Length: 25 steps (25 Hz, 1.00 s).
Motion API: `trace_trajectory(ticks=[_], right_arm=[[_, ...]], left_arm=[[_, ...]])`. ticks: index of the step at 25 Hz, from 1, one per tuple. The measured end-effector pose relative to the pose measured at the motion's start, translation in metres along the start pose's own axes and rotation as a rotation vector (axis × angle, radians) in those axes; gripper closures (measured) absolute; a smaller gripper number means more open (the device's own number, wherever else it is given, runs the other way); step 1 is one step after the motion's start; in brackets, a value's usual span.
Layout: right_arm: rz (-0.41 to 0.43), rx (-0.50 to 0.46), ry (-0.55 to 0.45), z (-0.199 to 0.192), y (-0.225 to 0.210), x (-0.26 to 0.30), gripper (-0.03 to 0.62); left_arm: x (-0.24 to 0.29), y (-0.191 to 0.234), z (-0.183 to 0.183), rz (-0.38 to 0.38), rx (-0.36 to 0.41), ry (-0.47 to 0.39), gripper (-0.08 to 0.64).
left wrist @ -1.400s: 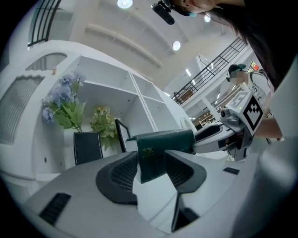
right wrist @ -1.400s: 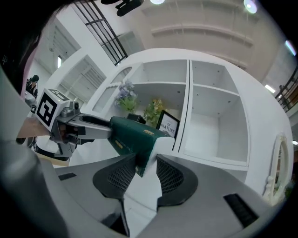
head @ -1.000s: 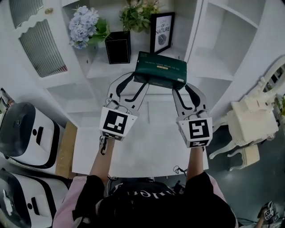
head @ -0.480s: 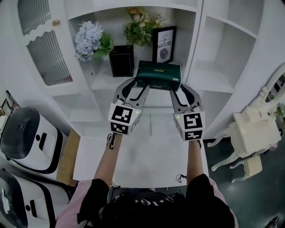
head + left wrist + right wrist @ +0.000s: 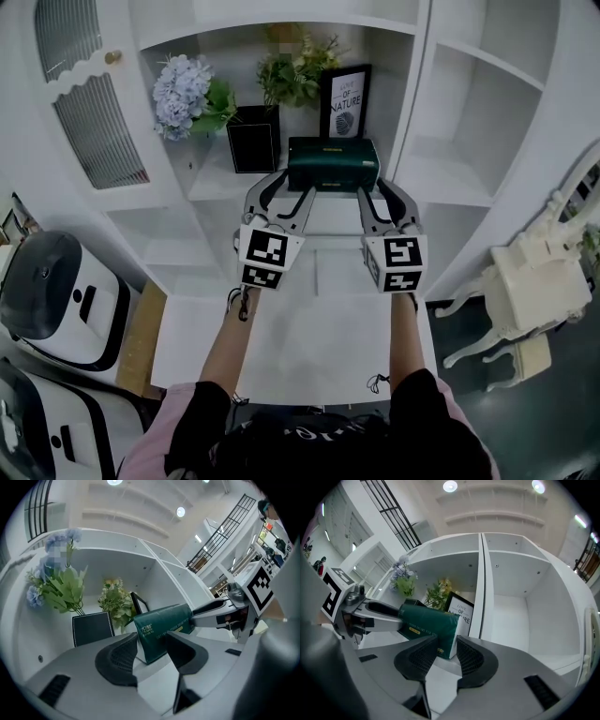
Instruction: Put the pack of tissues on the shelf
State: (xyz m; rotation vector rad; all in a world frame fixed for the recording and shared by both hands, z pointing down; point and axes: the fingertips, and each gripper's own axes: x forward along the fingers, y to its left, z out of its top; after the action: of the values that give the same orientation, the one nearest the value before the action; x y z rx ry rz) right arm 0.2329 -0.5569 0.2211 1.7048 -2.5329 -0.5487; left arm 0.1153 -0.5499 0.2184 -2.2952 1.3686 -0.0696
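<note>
The dark green pack of tissues [image 5: 333, 164] lies on the white shelf [image 5: 216, 173], in front of the framed print. My left gripper [image 5: 279, 187] is at its left end and my right gripper [image 5: 384, 190] at its right end. In the left gripper view the pack's end [image 5: 161, 627] sits between wide jaws, with gaps to both pads. In the right gripper view the other end [image 5: 429, 623] is between jaws that are closing, and a thin gap still shows at the right-hand pad.
A black planter [image 5: 253, 138] with blue flowers [image 5: 183, 84] stands left of the pack. A green plant [image 5: 291, 75] and the framed print [image 5: 347, 98] are behind it. The shelf's upright divider [image 5: 405, 103] is close on the right. A white table [image 5: 300, 328] lies below.
Both grippers carried the pack forward into the shelf bay and set it level on the board. The pack is now squarer to the shelf, closer to the print.
</note>
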Motion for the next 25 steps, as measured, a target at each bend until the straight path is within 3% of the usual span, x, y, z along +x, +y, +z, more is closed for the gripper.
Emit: trace_trajectory(ticks=[6,12,17,25], right_arm=[[0.009,-0.032,-0.016,0.004,0.007,0.005,0.445],[0.032,-0.007,-0.028,-0.001,0.016,-0.004,0.405],[0.049,0.011,0.014,-0.019,0.034,-0.022,0.405],[0.085,0.1,0.099,-0.063,0.097,-0.057,0.405]], left_arm=[[0.009,0.008,-0.007,0.023,-0.075,0.057,0.371],[-0.005,0.0,-0.009,-0.035,-0.019,0.012,0.371],[-0.031,-0.017,-0.032,-0.072,-0.022,0.048,0.371],[-0.101,-0.049,-0.088,-0.166,-0.215,0.091,0.372]])
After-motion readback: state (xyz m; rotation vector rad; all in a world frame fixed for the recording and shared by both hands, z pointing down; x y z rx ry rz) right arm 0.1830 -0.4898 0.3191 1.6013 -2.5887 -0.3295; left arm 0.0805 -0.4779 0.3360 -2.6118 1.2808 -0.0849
